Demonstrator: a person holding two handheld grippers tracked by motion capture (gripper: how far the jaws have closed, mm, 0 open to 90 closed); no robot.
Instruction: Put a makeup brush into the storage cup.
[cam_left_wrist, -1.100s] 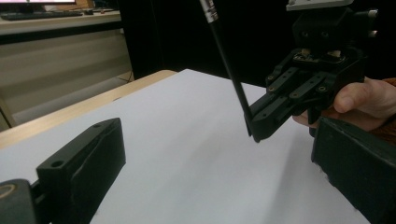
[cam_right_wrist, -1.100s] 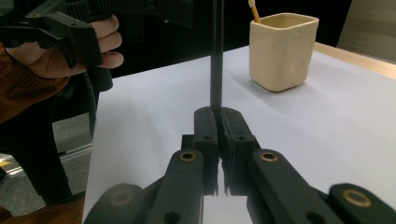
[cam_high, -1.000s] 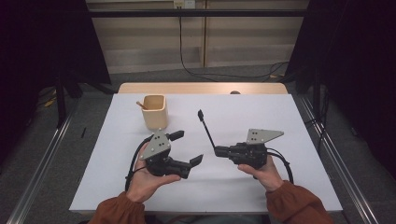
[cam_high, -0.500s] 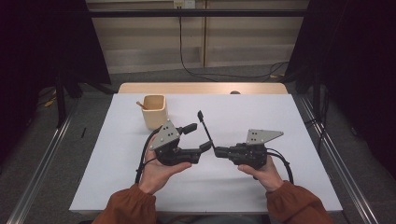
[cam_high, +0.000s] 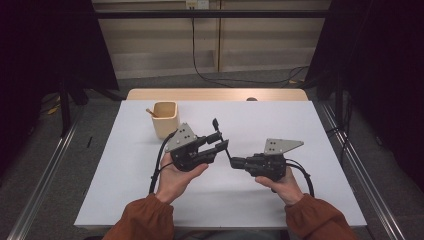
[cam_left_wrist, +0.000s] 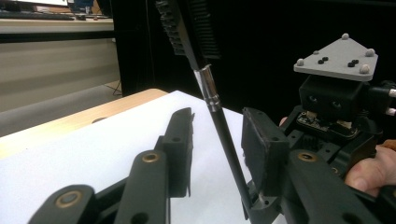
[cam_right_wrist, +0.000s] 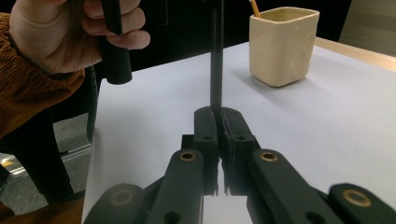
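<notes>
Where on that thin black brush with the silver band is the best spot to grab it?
Probably the bare black handle just below the silver ferrule of the black brush. It stands tilted, its base clamped in the right hand-held gripper, so come from the side, pads either side of the stick, as the left hand-held gripper does.

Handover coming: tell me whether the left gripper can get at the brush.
Likely yes: the brush, held by the right gripper, stands between the left gripper's fingers, which have just been closing; nothing blocks it.
</notes>
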